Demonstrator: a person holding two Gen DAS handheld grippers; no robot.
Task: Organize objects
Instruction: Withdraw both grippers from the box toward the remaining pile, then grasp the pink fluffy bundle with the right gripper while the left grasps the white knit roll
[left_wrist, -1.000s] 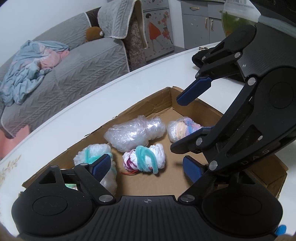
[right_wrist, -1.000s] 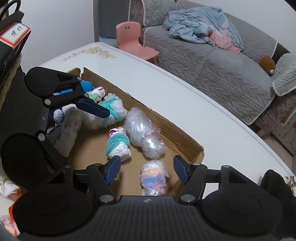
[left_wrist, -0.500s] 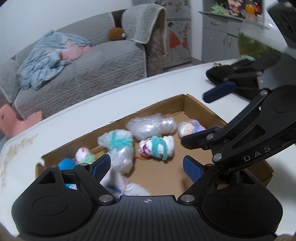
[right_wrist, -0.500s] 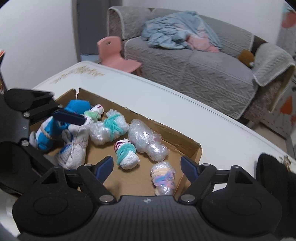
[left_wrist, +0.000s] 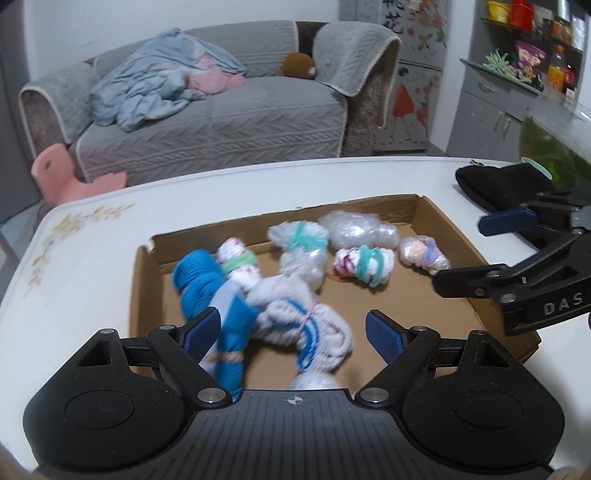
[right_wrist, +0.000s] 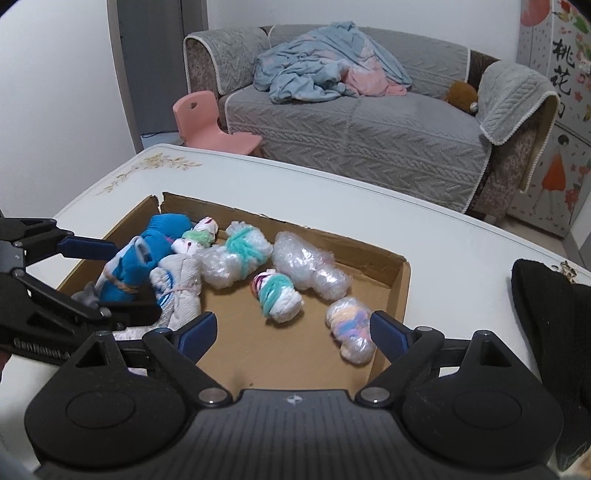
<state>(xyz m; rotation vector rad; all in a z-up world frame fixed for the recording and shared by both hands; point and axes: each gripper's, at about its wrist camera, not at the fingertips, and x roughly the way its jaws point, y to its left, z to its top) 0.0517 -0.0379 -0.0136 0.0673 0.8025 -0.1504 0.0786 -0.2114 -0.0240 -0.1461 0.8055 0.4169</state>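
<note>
A shallow cardboard box (right_wrist: 400, 291) sits near the table's (right_wrist: 461, 251) front edge, holding tied bundles: a blue sock roll (right_wrist: 147, 254) and a white sock roll (right_wrist: 181, 288) at its left end, plastic-wrapped ones toward its right end, the pastel bundle (right_wrist: 351, 326) nearest the right wall. The left gripper (left_wrist: 291, 334) hovers over the sock rolls, fingers (left_wrist: 201, 330) wide apart, gripping nothing. The right gripper (right_wrist: 291, 332) is likewise spread wide and empty above the box's near edge. "DAS" is printed on the right gripper's side; "GenRobot" lettering, partly cut off, marks the left.

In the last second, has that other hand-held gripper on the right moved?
Yes. In the left wrist view the right hand-held gripper has withdrawn rightward, off the bundles to the cardboard tray's right edge.
</note>
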